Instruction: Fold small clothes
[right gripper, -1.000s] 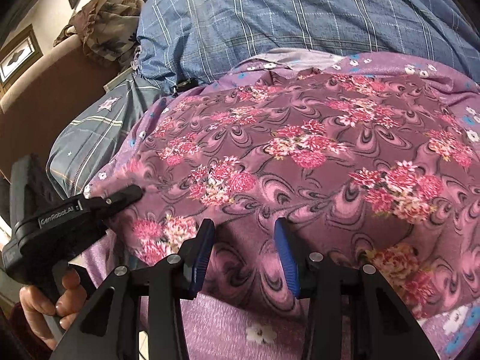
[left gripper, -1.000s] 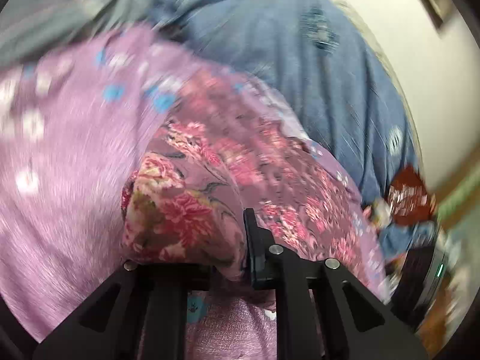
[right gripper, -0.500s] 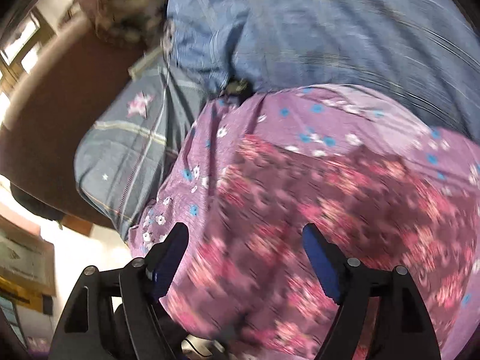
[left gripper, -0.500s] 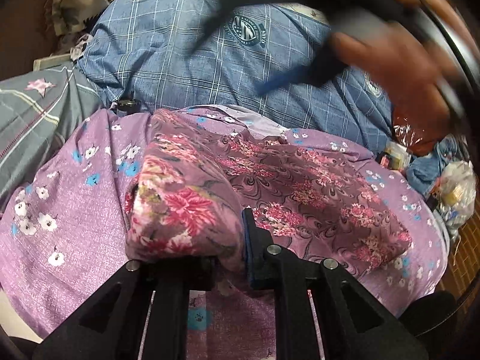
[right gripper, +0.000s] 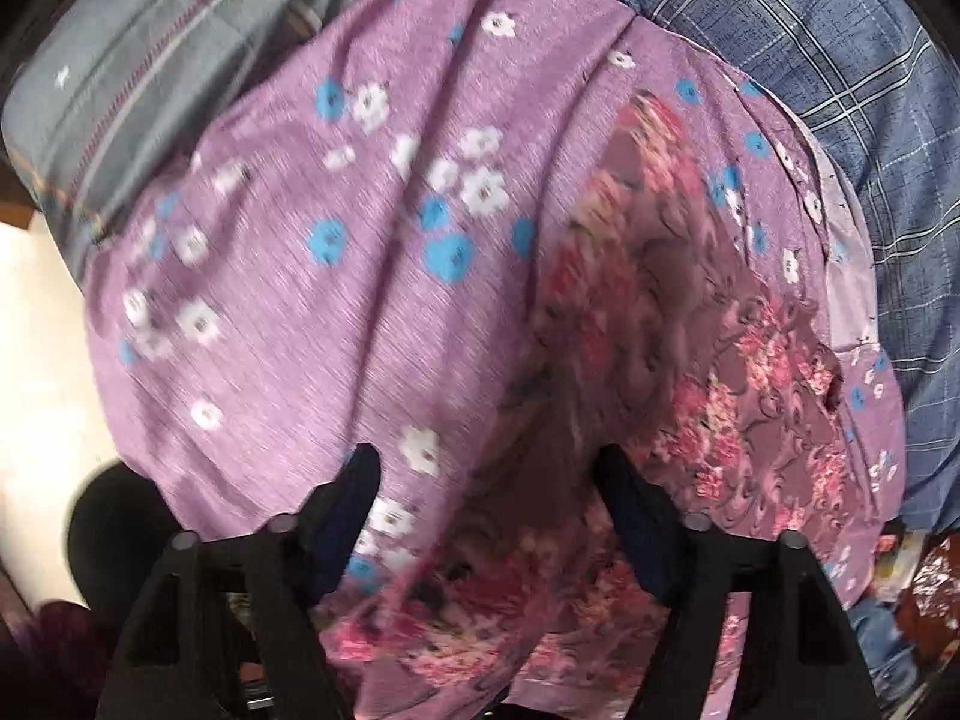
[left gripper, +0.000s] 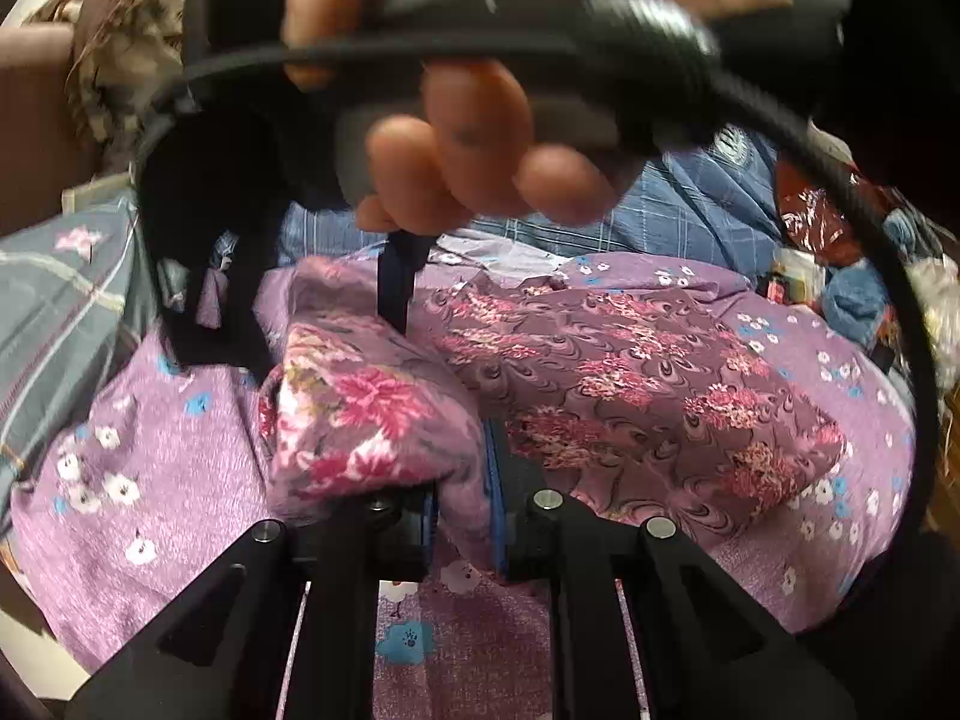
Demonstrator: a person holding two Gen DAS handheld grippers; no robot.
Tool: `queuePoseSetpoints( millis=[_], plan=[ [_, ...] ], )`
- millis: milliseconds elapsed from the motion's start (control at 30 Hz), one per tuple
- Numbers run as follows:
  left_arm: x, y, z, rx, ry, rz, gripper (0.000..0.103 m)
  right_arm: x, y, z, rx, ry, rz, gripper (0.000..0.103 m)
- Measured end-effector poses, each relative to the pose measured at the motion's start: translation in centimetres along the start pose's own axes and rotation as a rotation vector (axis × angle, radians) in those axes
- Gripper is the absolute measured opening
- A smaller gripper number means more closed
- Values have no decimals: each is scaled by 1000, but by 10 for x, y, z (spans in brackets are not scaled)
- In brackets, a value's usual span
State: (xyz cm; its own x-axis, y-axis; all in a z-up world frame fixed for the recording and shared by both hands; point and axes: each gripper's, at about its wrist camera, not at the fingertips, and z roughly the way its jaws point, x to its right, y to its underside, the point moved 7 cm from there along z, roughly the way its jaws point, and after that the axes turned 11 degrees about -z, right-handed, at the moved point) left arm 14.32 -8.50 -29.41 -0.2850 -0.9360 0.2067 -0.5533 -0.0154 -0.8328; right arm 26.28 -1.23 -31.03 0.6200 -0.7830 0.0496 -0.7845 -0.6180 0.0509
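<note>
I see lilac sheet point(left gripper: 150, 450) with white and blue flowers spread across centre; blue plaid bedding point(left gripper: 678, 210) at 1 o'clock, touching sheet's far edge; grey striped pillow point(left gripper: 54, 300) at 9 o'clock; red foil packet point(left gripper: 810, 210) at 2 o'clock; brown patterned cloth point(left gripper: 120, 60) heaped at 10 o'clock.

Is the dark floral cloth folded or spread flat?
Partly folded: the left claw holds one edge of the floral cloth doubled over; the rest lies flat.

Floral garment point(left gripper: 630, 384) lying on the flowered sheet point(left gripper: 150, 468), its left corner bunched and lifted — checked bedding point(left gripper: 678, 210) behind, striped pillow point(left gripper: 54, 300) at left, wrappers point(left gripper: 810, 210) far right.
</note>
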Motion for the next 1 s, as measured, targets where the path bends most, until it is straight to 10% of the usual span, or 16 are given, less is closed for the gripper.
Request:
queuePoseSetpoints(
  millis=[67, 133, 433, 733, 833, 933, 1000],
  plan=[
    [7, 2, -2, 8, 16, 24, 10, 11, 8, -3, 36, -37, 46, 26],
    [17, 2, -5, 34, 28, 59, 10, 29, 21, -13, 111, -43, 84, 20],
    [68, 14, -24, 115, 127, 214, 9, 106, 110, -37, 375, -181, 324, 14],
    [74, 12, -14, 75, 174, 157, 15, 205, 235, -8, 600, -437, 667, 4],
    [86, 20, -12, 90, 168, 223, 16, 202, 248, 7, 615, -544, 703, 13],
    [98, 41, 1, 31, 143, 303, 16, 195, 242, 16, 610, -629, 737, 60],
    [102, 50, 1, 7, 143, 316, 16, 195, 238, 22, 591, -601, 772, 65]
  ],
)
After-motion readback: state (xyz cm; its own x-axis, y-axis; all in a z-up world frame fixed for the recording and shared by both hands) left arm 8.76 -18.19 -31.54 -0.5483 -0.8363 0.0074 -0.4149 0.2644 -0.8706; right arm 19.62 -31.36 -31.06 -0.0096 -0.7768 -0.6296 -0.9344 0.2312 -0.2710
